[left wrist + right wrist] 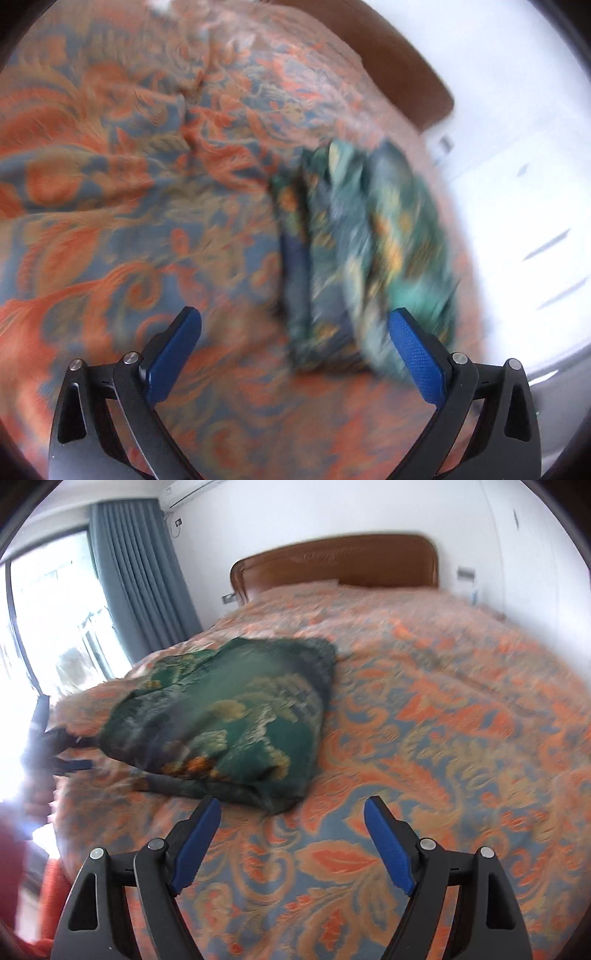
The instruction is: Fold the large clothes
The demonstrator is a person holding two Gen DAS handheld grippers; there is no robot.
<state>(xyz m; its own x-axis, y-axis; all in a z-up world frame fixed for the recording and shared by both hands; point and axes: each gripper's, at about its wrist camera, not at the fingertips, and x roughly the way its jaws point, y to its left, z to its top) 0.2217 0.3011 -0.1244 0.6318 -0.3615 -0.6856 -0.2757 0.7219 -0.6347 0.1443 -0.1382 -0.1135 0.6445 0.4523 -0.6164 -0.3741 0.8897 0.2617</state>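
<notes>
green cloth (221, 720): folded in a small pile on the bed (443, 720) | left tongs (295, 332): wide, hold nothing; right tongs (291, 821): wide, hold nothing | task: fold looks done; maybe just tidy left

The left gripper (293, 319) sits at the bottom of the frame, its two blue-padded fingers (173, 354) spread wide with nothing between them. Beneath and beyond it spreads the bedspread (110, 192), patterned in orange and tan scrolls on grey-blue, filling the left and centre of the frame. A folded green garment (365, 251) with yellow and pale markings lies on the bedspread right of centre, just above the right finger, blurred by motion. At the upper right a brown wooden headboard (399, 62) runs diagonally against a white wall (517, 110).
</notes>
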